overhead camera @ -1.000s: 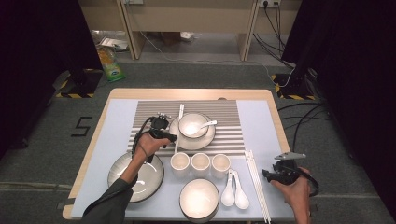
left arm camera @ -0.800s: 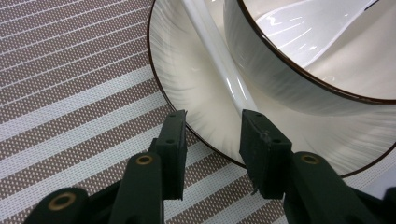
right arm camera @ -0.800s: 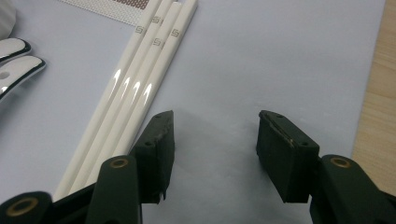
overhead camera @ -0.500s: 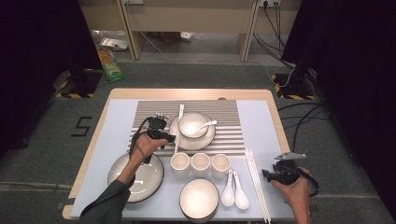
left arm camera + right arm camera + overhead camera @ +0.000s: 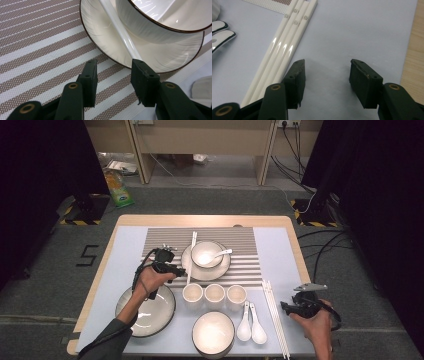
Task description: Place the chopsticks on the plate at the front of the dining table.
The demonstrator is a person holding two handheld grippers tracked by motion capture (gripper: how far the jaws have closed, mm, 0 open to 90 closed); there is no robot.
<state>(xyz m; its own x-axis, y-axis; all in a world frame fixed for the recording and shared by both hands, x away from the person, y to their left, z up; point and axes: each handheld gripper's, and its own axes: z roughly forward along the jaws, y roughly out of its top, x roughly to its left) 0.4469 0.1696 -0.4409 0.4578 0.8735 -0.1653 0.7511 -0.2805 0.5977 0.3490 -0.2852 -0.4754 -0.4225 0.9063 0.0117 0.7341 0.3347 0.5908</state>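
Worktop (image 5: 125,240): pale mat, striped placemat at the far middle.
Right gripper (image 5: 325,72): near right, fingers wide, empty.
Left gripper (image 5: 113,75): fingers just been opening, empty.
Chopstick (image 5: 117,31): on plate (image 5: 100,35) just beyond; stiff, glossy, slippery, light; grip the near end.

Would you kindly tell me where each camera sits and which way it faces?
High view: above the table's near side, looking forward and down; both forearms enter from below.
Left gripper view: on the left gripper, facing a chopstick on a plate.
Right gripper view: on the right gripper, beside chopsticks.
Shared: those chopsticks appear from above.
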